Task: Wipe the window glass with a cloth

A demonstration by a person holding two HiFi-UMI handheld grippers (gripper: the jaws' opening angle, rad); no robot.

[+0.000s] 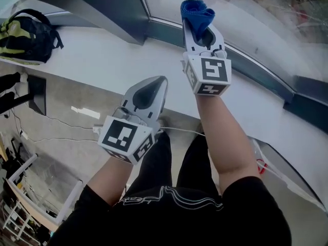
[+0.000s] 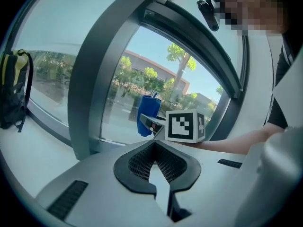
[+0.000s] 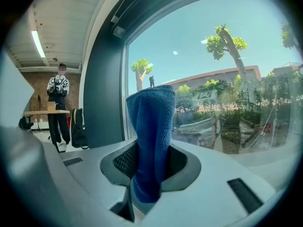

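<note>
A blue cloth (image 1: 197, 12) sticks up out of my right gripper (image 1: 202, 32), whose jaws are shut on it. The cloth (image 3: 151, 141) fills the middle of the right gripper view, close to the window glass (image 3: 227, 74). In the head view the cloth's top reaches the lower edge of the glass (image 1: 241, 9), above the white sill (image 1: 102, 55). My left gripper (image 1: 148, 94) hangs lower, near the sill's front edge, jaws shut with nothing between them. From the left gripper view the right gripper's marker cube (image 2: 185, 125) and the cloth (image 2: 147, 115) show ahead.
A dark window post (image 1: 97, 9) stands left of the pane. A black and yellow backpack (image 1: 25, 37) lies on the sill at the far left. Cables and a rack (image 1: 20, 199) are on the floor below. A person (image 3: 57, 103) stands far behind by a table.
</note>
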